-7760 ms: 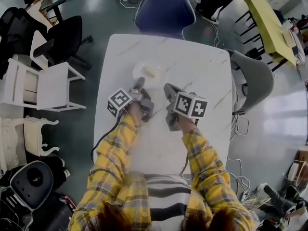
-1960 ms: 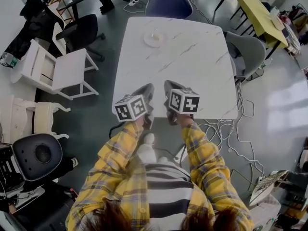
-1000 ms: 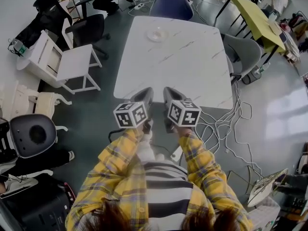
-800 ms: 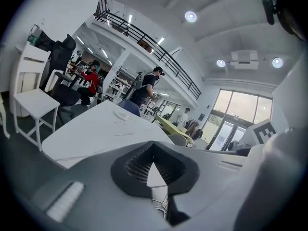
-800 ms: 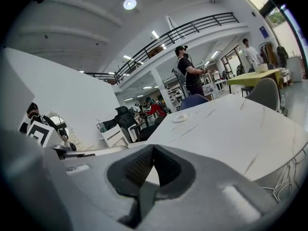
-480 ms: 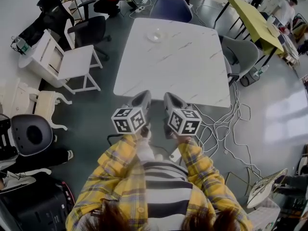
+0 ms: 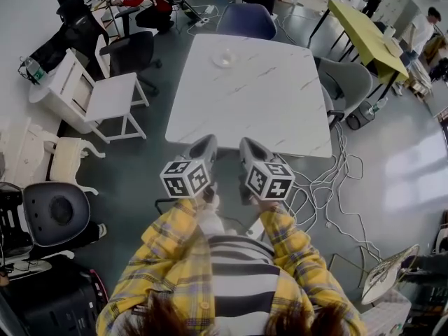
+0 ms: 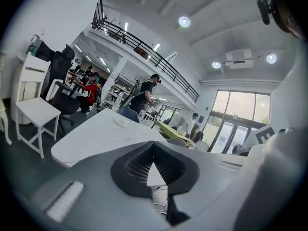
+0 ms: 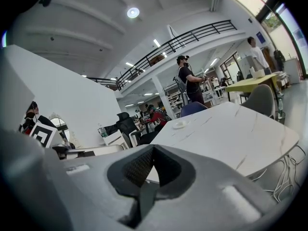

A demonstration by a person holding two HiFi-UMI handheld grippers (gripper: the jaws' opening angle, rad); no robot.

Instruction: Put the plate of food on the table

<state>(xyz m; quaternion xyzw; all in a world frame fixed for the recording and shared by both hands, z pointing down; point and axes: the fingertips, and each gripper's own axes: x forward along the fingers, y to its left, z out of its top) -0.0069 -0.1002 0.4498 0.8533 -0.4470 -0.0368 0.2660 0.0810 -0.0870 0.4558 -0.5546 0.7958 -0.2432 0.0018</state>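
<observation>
The plate of food is small and pale and rests near the far edge of the white marble table. It also shows as a low dish, the plate in the left gripper view and the plate in the right gripper view. My left gripper and right gripper hang side by side over the floor, just short of the table's near edge. Both are shut with nothing between the jaws. Their closed tips show as the left gripper and the right gripper.
A blue chair stands at the table's far end and a grey chair at its right. White chairs and a black office chair stand left. Cables lie on the floor right. People stand around a yellow-green table behind.
The view has drawn back from the table. Both grippers, earlier beside the plate over the tabletop, now hang off its near edge. The plate stays on the table.
</observation>
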